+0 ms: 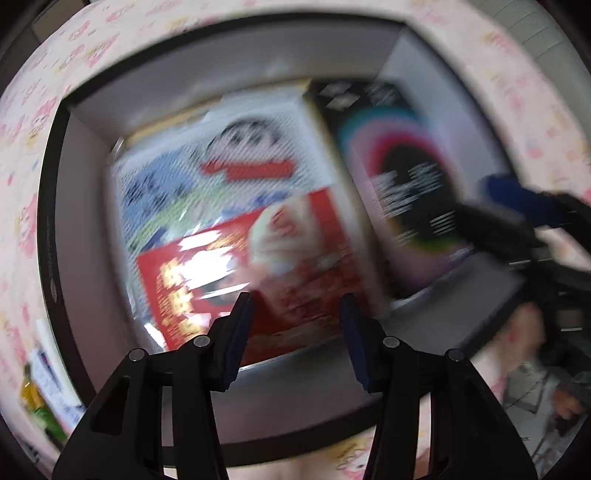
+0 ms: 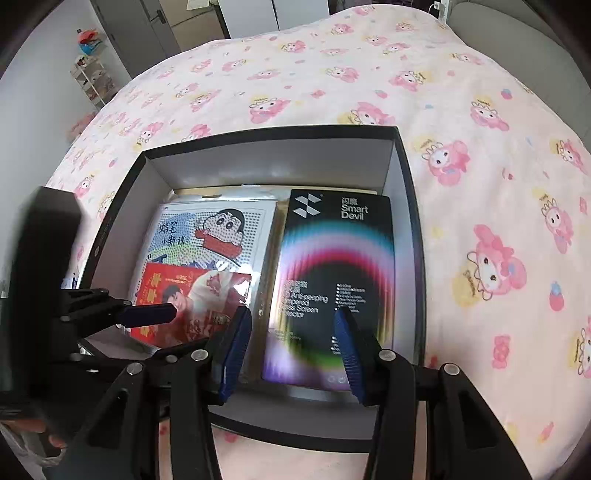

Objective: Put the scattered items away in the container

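Black-rimmed cardboard box (image 2: 410, 206) at frame centre holds flat glossy packets edge to edge, both grippers (image 1: 297, 328) (image 2: 291, 332) hovering wide open, empty, above.

Pink cartoon-print bedspread (image 2: 369, 74) across the bed, white shelf rack (image 2: 92, 79) beyond its far left edge, grey door (image 2: 147, 26) behind the rack

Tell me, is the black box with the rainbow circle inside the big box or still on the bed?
Inside. The Smart Devil box lies flat within the container's walls.
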`<action>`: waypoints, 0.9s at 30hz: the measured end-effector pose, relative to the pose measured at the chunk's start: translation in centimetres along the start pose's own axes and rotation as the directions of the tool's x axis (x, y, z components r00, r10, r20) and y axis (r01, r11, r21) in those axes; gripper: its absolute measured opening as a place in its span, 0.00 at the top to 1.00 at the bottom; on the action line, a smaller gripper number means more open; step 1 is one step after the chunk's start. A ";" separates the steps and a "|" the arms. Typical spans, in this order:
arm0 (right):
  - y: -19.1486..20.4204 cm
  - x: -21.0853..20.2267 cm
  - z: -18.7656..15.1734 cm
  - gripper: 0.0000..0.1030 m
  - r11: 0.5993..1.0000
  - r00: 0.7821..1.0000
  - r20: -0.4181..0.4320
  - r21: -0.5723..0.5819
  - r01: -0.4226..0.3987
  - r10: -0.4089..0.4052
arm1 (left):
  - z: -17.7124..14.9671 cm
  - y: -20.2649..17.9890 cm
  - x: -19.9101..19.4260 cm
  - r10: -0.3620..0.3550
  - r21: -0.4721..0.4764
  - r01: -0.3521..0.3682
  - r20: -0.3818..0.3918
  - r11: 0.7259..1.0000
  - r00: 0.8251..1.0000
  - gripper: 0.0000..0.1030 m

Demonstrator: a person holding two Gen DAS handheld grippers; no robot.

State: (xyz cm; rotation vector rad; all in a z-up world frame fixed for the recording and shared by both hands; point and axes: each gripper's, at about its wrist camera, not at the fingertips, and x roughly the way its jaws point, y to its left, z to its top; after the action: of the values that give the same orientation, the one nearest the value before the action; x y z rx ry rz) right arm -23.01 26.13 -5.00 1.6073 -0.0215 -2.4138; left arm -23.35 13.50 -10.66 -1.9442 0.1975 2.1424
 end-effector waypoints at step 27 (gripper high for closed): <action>-5.7 -1.5 2.2 0.59 0.996 0.995 0.071 0.065 0.069 -0.073 | 16.5 -5.3 0.5 -0.100 -0.162 0.126 0.162 0.979 0.982 0.66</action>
State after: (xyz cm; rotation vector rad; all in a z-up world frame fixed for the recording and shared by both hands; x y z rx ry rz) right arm -25.52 31.71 -3.59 1.5702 -0.0537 -2.5491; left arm -37.79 22.94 -9.12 -1.8170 -0.1276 2.2856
